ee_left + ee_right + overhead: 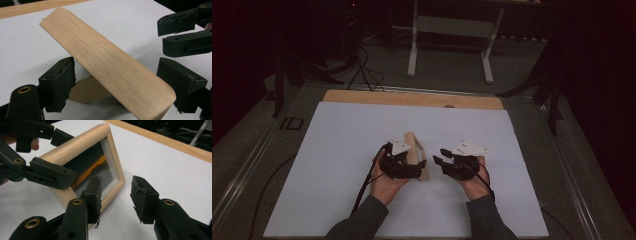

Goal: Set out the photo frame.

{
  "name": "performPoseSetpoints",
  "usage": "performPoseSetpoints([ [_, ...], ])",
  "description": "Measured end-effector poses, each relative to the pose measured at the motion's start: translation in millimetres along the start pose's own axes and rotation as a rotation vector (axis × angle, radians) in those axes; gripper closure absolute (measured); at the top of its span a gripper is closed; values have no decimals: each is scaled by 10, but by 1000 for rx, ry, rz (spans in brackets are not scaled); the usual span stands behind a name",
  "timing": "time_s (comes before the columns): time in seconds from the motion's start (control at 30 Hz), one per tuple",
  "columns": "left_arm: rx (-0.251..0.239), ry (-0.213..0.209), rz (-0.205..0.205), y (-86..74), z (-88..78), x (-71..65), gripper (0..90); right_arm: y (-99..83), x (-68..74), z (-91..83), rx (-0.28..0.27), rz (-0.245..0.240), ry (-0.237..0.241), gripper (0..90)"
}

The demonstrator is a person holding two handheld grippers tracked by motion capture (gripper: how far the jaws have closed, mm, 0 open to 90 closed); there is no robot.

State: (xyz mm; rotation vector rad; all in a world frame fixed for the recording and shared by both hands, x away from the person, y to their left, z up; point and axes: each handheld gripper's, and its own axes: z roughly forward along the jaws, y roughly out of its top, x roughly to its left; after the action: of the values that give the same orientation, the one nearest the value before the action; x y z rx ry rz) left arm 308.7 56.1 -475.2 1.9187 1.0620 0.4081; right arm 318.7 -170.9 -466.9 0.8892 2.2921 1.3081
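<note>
Left gripper clamps the wooden frame; right gripper, jaws apart and empty, sees its glass front.

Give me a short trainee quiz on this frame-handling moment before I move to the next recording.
1. True or false: the right tool grips the picture frame.
2. The frame stands on: A) the white sheet, B) bare wood, C) the floor.
3. Which tool has the frame's wooden edge between its jaws?

Key: 1 false, its jaws are open beside the frame with nothing between them. 2 A. 3 the left tool.
</note>
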Motion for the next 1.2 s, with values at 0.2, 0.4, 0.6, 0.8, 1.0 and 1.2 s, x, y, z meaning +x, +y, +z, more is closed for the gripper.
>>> performPoseSetpoints([
  [0.2,5,4,-8,-4,36,0,175,1,-8,-7,-3,2,-2,594],
  [0.4,6,-4,-19,0,50,9,202,3,-13,-15,-5,7,-2,594],
  [0.6,14,-8,-26,-4,81,10,203,4,-16,-19,-6,6,-4,592],
  [0.8,17,-10,-27,-5,83,13,209,5,-21,-28,-11,6,-5,590],
  [1.0,12,-13,-19,-6,68,19,238,6,-20,-32,-12,8,-4,585],
  [1.2,9,-18,-10,-3,46,30,301,5,-22,-35,-14,9,-4,583],
])
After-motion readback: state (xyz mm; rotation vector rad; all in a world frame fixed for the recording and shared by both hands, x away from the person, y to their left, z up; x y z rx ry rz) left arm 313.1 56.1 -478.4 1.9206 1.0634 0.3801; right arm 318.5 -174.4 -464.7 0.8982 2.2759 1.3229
